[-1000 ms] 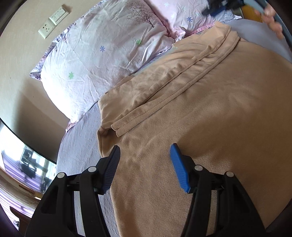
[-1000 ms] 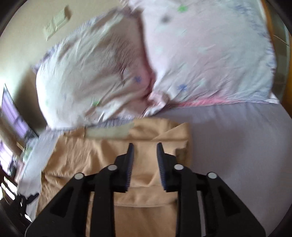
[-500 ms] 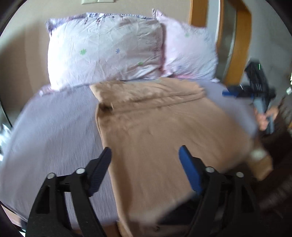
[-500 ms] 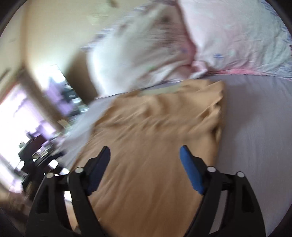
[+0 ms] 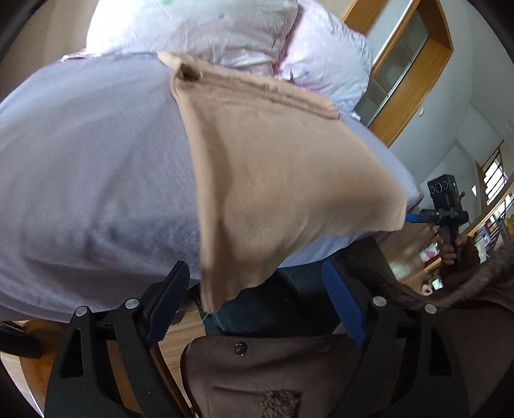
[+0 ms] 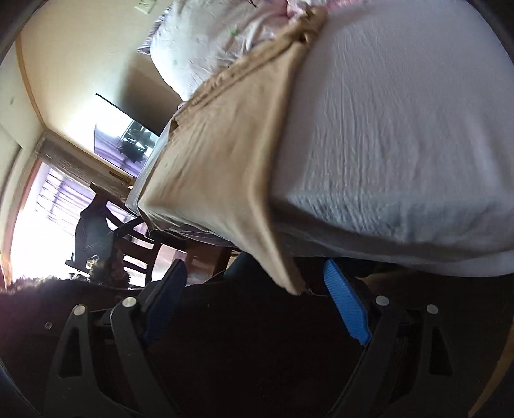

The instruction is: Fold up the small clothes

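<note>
A tan fleece garment (image 5: 273, 180) lies spread on the bed, its near hem hanging over the bed's front edge; it also shows in the right wrist view (image 6: 225, 154). My left gripper (image 5: 253, 299) is open and empty, low in front of the bed, just below the garment's hanging left corner. My right gripper (image 6: 257, 295) is open and empty, below the bed edge, with the garment's hanging right corner (image 6: 286, 276) between its fingers' reach but not pinched. The right gripper also appears in the left wrist view (image 5: 446, 212), at the garment's right corner.
The bed has a lilac-grey sheet (image 5: 90, 167) and two floral pillows (image 5: 205, 29) at the head. A wooden door frame (image 5: 414, 80) stands at right. A TV (image 6: 125, 141) and chairs (image 6: 135, 238) stand to the left. The person's brown coat (image 5: 289, 376) fills the foreground.
Both grippers have pulled back from the far end of the garment to below the bed's front edge. The right gripper opened from nearly shut a second ago.
</note>
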Available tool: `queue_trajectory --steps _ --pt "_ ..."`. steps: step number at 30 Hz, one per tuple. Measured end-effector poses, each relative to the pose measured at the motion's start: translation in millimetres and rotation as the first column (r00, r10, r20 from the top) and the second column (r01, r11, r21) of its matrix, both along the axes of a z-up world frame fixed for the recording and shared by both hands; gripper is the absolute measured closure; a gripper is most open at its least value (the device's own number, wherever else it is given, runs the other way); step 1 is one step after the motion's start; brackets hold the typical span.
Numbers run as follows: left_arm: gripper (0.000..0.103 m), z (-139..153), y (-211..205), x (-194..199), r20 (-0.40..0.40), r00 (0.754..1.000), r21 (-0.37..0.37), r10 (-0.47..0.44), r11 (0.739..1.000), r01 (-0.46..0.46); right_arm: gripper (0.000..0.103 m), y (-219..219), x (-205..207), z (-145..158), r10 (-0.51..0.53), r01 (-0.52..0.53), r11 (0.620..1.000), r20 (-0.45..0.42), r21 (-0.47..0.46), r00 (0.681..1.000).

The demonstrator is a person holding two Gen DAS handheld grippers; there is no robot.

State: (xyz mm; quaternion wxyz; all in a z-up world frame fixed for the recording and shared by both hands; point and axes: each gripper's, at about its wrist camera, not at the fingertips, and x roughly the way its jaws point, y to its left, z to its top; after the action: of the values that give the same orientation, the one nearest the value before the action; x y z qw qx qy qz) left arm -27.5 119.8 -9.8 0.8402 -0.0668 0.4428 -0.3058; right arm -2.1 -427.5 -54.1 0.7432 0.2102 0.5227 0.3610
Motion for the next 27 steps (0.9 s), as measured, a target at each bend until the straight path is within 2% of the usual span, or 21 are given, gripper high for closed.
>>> queue_trajectory --steps 3,4,5,6,7,8,9,11,15,18,20,22,23,25,27 --pt "0.018 -11 -6 11 -0.054 0.998 -0.006 0.016 1.000 -0.016 0.016 12 17 -18 0.021 -0.020 0.999 -0.024 0.039 0.999" --pt "0.024 -14 -6 12 -0.073 0.997 -0.020 0.021 1.000 -0.023 0.017 18 19 -24 0.037 -0.035 0.997 -0.025 0.064 0.999" --pt "0.031 -19 -6 16 -0.099 0.995 -0.051 0.023 0.998 -0.028 0.029 21 19 -25 0.049 -0.047 0.995 -0.023 0.085 0.999" --pt "0.052 -22 -5 18 -0.123 0.992 -0.072 0.027 0.997 -0.036 0.070 25 22 -28 0.066 -0.063 0.992 -0.023 0.110 0.998" --pt "0.082 -25 -3 20 -0.152 0.988 -0.092 0.031 0.995 -0.046 0.096 28 21 -29 0.084 -0.080 0.988 -0.023 0.132 0.996" --pt "0.095 -28 0 22 -0.182 0.983 -0.120 0.033 0.991 -0.055 0.097 27 18 -26 0.099 -0.098 0.986 -0.006 0.137 0.995" --pt "0.096 -28 5 23 -0.211 0.977 -0.175 0.034 0.982 -0.072 0.097 28 16 -22 0.112 -0.113 0.983 0.013 0.145 0.994" --pt "0.096 -20 12 22 -0.221 0.975 -0.236 0.031 0.968 -0.084 0.097 27 12 -3 0.129 -0.139 0.975 0.069 0.173 0.989" --pt "0.096 32 18 21 -0.104 0.994 -0.326 0.016 0.944 -0.050 0.097 22 26 51 0.105 -0.154 0.965 0.224 0.213 0.969" --pt "0.096 79 16 41 0.019 0.999 -0.334 0.027 0.943 -0.019 0.097 26 53 101 0.058 -0.145 0.967 0.372 0.211 0.926" --pt "0.096 105 15 66 0.080 0.996 -0.333 0.045 0.943 -0.016 0.097 28 86 132 -0.012 -0.089 0.974 0.440 0.206 0.898" --pt "0.096 124 12 106 0.124 0.988 -0.326 0.091 0.944 -0.046 0.097 31 125 152 -0.085 -0.014 0.979 0.465 0.205 0.881" --pt "0.096 130 8 136 0.124 0.983 -0.333 0.132 0.939 -0.084 0.097 37 155 159 -0.126 0.036 0.980 0.469 0.197 0.874" --pt "0.096 128 8 180 0.096 0.978 -0.333 0.185 0.932 -0.144 0.097 49 200 161 -0.174 0.104 0.978 0.443 0.179 0.880" --pt "0.096 113 1 231 0.033 0.968 -0.317 0.250 0.921 -0.227 0.097 61 253 143 -0.229 0.191 0.972 0.378 0.135 0.897"
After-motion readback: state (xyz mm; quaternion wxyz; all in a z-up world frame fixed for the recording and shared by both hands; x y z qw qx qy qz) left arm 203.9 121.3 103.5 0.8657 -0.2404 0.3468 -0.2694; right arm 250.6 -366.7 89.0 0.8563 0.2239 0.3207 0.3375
